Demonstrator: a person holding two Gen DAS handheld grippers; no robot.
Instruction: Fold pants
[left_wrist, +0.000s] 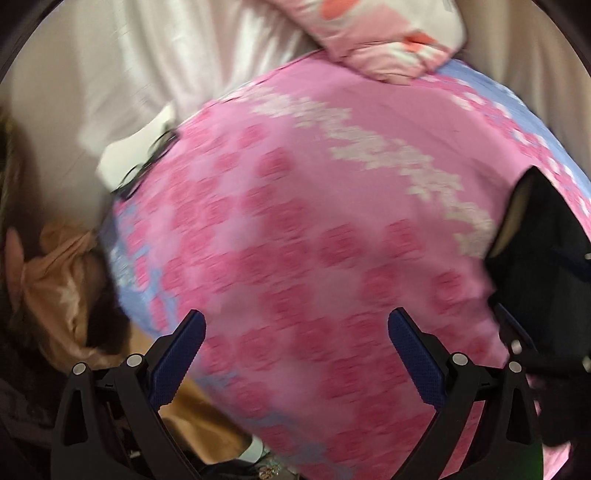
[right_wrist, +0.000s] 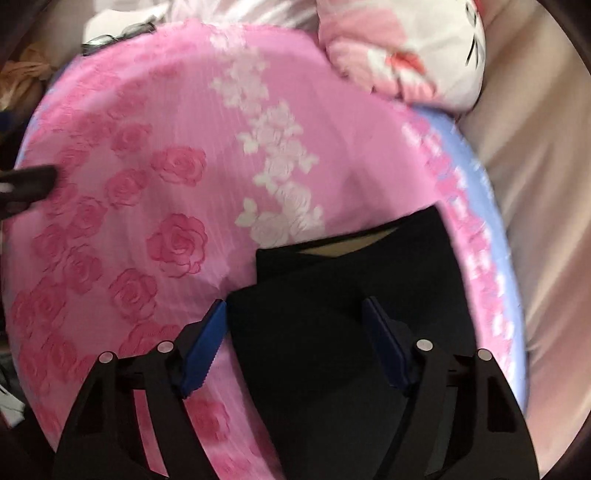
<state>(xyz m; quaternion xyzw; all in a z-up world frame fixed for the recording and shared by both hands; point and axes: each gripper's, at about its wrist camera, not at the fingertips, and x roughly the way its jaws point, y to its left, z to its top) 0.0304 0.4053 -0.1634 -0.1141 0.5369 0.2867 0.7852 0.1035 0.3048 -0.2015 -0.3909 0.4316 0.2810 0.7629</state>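
Black pants (right_wrist: 332, 325) lie folded on a pink rose-patterned sheet (right_wrist: 155, 192), waistband open toward the far side. My right gripper (right_wrist: 295, 310) is open, its blue-padded fingers spread above the pants. In the left wrist view the pants (left_wrist: 546, 258) lie at the right edge. My left gripper (left_wrist: 295, 321) is open and empty above the pink sheet (left_wrist: 295, 221), left of the pants. The left gripper's tip (right_wrist: 29, 184) shows at the left edge of the right wrist view.
A pink-and-white cartoon pillow (right_wrist: 406, 55) lies at the far end of the bed, also in the left wrist view (left_wrist: 388, 33). Glasses (left_wrist: 147, 162) lie at the sheet's far left corner. Tan cloth (left_wrist: 62, 280) is heaped left of the bed. A beige wall (right_wrist: 535, 184) borders the right.
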